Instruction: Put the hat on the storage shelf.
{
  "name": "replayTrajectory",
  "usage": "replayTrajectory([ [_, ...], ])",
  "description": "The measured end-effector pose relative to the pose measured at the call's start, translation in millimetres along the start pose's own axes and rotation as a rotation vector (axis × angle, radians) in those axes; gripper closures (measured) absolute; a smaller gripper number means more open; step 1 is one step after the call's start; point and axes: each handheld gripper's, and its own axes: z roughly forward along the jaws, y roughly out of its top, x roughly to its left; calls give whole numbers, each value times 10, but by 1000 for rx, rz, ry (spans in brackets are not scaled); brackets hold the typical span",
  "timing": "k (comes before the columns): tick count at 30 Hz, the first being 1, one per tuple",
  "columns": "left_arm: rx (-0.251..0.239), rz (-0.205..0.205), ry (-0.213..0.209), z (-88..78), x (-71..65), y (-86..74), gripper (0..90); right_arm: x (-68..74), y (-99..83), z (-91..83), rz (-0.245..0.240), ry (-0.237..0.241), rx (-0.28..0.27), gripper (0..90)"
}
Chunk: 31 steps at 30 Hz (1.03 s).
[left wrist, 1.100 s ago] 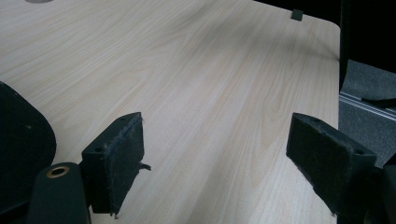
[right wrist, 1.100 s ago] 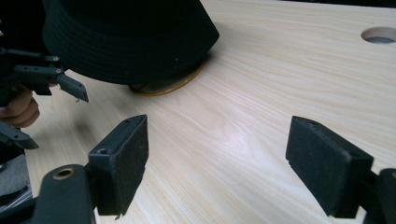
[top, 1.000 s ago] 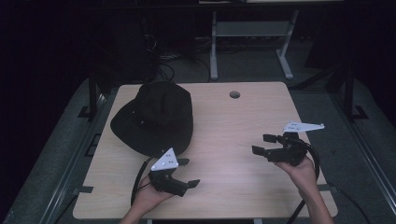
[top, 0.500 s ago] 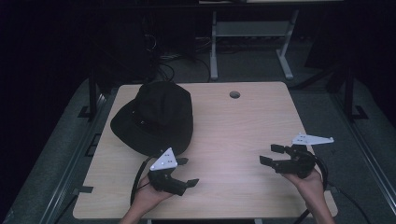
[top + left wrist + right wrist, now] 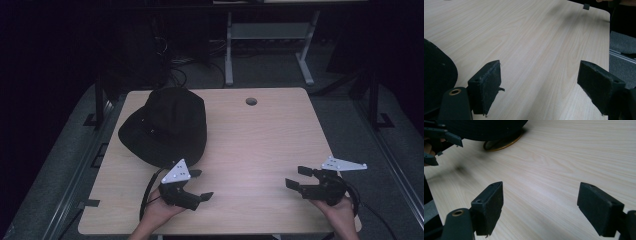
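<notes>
A black, round-brimmed fabric hat point(image 5: 167, 127) lies crown-up on the left rear part of the pale wood-grain surface point(image 5: 260, 135), its brim edge also seen at the left of the left gripper view point(image 5: 436, 80) and its underside rim at the top of the right gripper view point(image 5: 499, 135). The left gripper point(image 5: 199, 185) sits just in front of the hat's near brim, jaws spread wide with nothing between them. The right gripper point(image 5: 299, 177) hovers near the surface's front right corner, well apart from the hat, jaws likewise wide apart and empty.
</notes>
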Motion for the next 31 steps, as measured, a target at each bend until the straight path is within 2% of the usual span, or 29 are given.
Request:
replayTrajectory([
  [2,2,1,1,0,-1,0,186,15,-45,-34,-7,-21,-5,214],
  [8,3,-1,-1,3,-7,-3,186,4,-148,-102,-4,-34,-13,212],
  [11,9,9,-3,5,-10,-3,185,7,-198,-138,5,-37,-13,208],
  [28,11,6,-5,17,-21,-17,185,85,-456,-260,21,-53,-21,203],
  [31,15,11,-6,24,-21,-16,185,96,-480,-285,27,-57,-39,197],
])
